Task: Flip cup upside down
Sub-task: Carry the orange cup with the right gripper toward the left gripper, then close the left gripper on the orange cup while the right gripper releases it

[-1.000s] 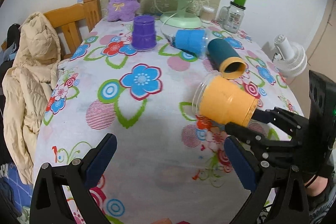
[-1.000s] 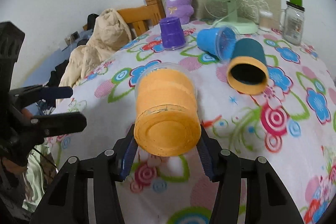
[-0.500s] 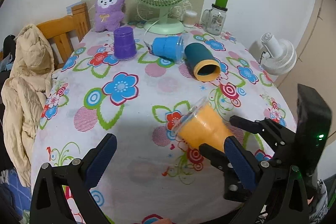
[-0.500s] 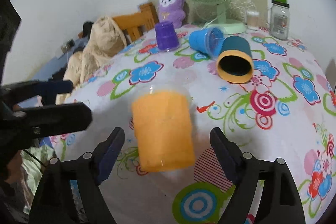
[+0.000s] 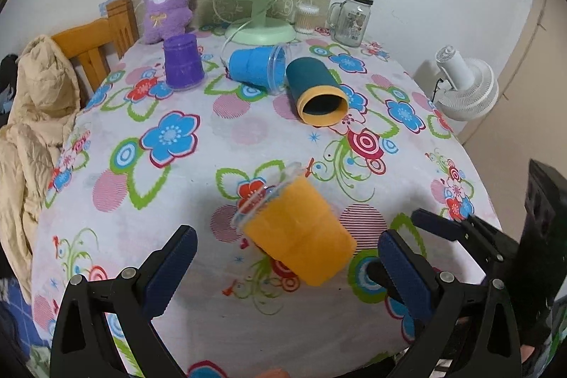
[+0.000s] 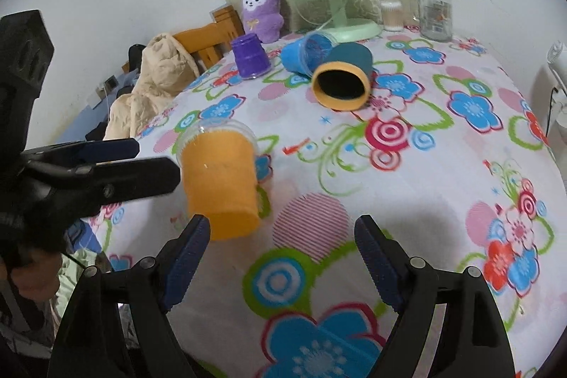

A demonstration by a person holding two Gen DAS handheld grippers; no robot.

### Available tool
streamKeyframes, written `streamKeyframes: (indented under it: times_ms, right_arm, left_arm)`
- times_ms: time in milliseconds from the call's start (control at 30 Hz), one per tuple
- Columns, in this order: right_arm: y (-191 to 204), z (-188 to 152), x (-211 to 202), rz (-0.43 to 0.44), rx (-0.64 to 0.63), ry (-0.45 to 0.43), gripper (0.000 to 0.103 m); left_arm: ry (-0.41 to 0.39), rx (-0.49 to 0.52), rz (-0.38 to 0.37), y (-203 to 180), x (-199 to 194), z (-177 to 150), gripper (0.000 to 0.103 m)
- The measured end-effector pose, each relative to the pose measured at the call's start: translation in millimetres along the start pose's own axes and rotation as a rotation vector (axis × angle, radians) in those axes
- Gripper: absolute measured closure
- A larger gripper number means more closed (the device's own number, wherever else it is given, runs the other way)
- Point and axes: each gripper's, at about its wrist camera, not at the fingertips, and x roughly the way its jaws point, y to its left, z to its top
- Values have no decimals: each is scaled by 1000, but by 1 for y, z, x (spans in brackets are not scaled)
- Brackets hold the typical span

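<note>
While my right gripper (image 6: 280, 257) and left gripper (image 5: 283, 264) both gape wide and hold nothing, the orange cup (image 5: 297, 232) sits tilted near the table's (image 5: 443, 144) front edge, rim down-ish. I judge the flip unfinished: it isn't settled flat.

Two wrist views, both near the table's front edge.
The floral tablecloth (image 5: 170, 137) and orange cup (image 6: 219, 179) are shared, faced toward the back wall.
</note>
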Motion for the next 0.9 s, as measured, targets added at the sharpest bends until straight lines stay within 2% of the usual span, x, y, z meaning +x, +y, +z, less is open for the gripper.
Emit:
streamKeyframes:
  times_ms: [233,733,900]
  right_arm:
    - [-23,-15,-6,24,22,15,17]
    - [-49,-28,-11,77,68,7,17]
    - [-50,-28,-12,89,72,3,17]
  left_arm:
    - [73,-131,0,0,27,-2,0]
    - [162,-212,52,-11,68,-3,0]
    - [196,-240,52,-8,74,-4,12]
